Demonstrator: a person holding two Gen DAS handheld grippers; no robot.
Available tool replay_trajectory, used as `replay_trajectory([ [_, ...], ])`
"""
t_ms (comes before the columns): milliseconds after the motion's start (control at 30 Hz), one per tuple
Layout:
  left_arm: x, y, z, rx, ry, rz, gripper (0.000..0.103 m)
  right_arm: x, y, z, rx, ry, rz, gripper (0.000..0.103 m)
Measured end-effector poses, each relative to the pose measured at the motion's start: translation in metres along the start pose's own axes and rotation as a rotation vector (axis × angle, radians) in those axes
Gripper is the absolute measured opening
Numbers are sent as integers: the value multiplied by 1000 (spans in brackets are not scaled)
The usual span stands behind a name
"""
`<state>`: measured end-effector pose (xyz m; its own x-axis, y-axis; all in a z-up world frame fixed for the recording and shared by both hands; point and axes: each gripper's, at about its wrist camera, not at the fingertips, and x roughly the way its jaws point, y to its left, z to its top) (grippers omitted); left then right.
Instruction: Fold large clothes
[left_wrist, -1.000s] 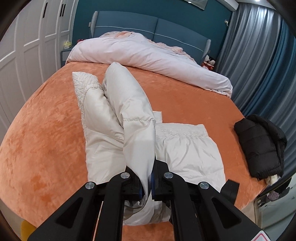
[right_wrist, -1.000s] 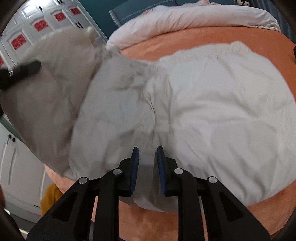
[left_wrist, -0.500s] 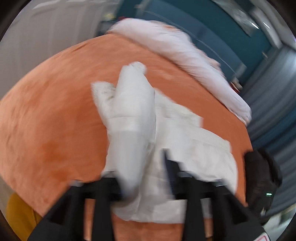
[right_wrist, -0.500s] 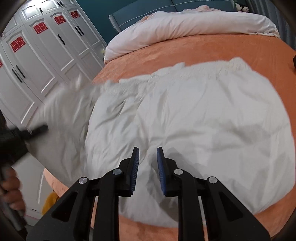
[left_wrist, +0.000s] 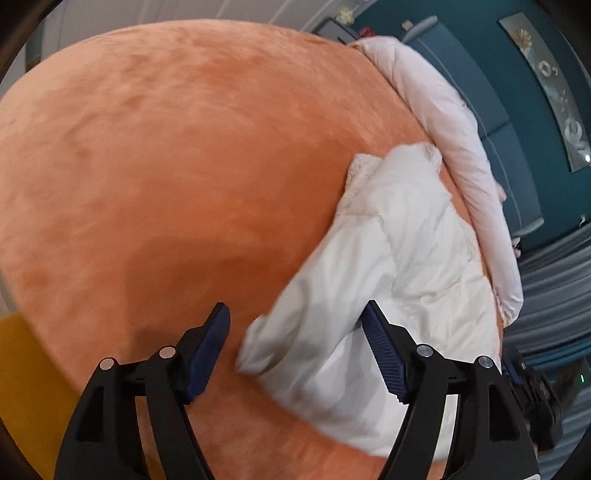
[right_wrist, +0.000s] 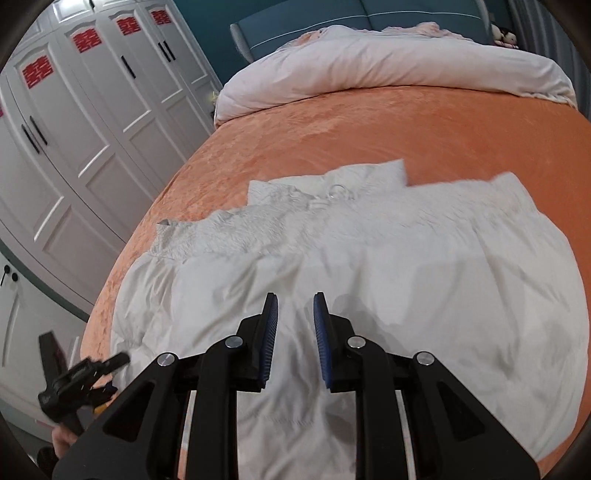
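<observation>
Jacket (right_wrist: 369, 280) lies flat beneath both grippers' parted, empty jaws on the orange bedspread (right_wrist: 406, 122).

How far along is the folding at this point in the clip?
Early to midway. Done: the puffy white down jacket lies spread on the orange velvety bedspread, one sleeve laid across its body. In hand: nothing; the left gripper is wide open over that sleeve, and the right gripper hovers narrowly open above the jacket. Left: folding the body into a compact bundle.
</observation>
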<state>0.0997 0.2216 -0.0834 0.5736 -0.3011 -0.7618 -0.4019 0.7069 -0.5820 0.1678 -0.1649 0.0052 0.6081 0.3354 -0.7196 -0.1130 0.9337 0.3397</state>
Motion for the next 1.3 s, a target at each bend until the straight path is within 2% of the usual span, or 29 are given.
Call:
replay_trajectory([
  [67,-5,7,-10,-17,9,-7,73,19,9,2,-29,41,-17,20],
  [167,5,3,-14,-15,15,-5,79,75,12,-5,-49,156,-47,19],
  [200,9,-4,-13,4,-2,-2,89,89,12,-8,-61,155,-59,17],
  [267,18,-14,-12,21,-18,-11,97,100,15,-7,-89,152,-85,17],
  [367,41,-36,-8,52,-12,-32,97,100,19,3,-104,189,-101,17],
  [400,46,-45,-5,58,-1,-62,91,91,19,6,-92,187,-91,18],
  [433,49,-50,-1,51,20,-117,64,75,17,7,-60,167,-62,20],
  [500,51,-56,8,12,83,-225,37,36,12,-1,-10,99,2,20],
  [533,47,-58,11,3,81,-248,26,15,9,-10,1,67,13,20],
  [600,26,-66,16,26,62,-306,18,-18,6,-31,12,26,15,20],
  [700,-2,-89,13,104,35,-325,14,-34,5,-65,9,53,1,19],
  [767,-20,-107,6,158,13,-336,14,-16,4,-84,-4,120,-15,19],
  [833,-37,-128,-3,203,-1,-356,13,4,-4,-100,23,133,-21,19],
  [967,-55,-175,-24,337,-30,-346,13,22,-8,-107,20,124,-32,18],
  [1033,-59,-205,-41,460,-61,-310,13,26,-4,-107,-6,126,-44,17],
  [1067,-59,-214,-46,488,-66,-308,13,25,-3,-110,-13,126,-43,17],
  [1200,-53,-260,-74,605,-55,-324,13,26,-15,-108,43,141,17,17],
  [1300,-48,-290,-92,685,-35,-343,13,16,-29,-112,127,110,89,16],
])
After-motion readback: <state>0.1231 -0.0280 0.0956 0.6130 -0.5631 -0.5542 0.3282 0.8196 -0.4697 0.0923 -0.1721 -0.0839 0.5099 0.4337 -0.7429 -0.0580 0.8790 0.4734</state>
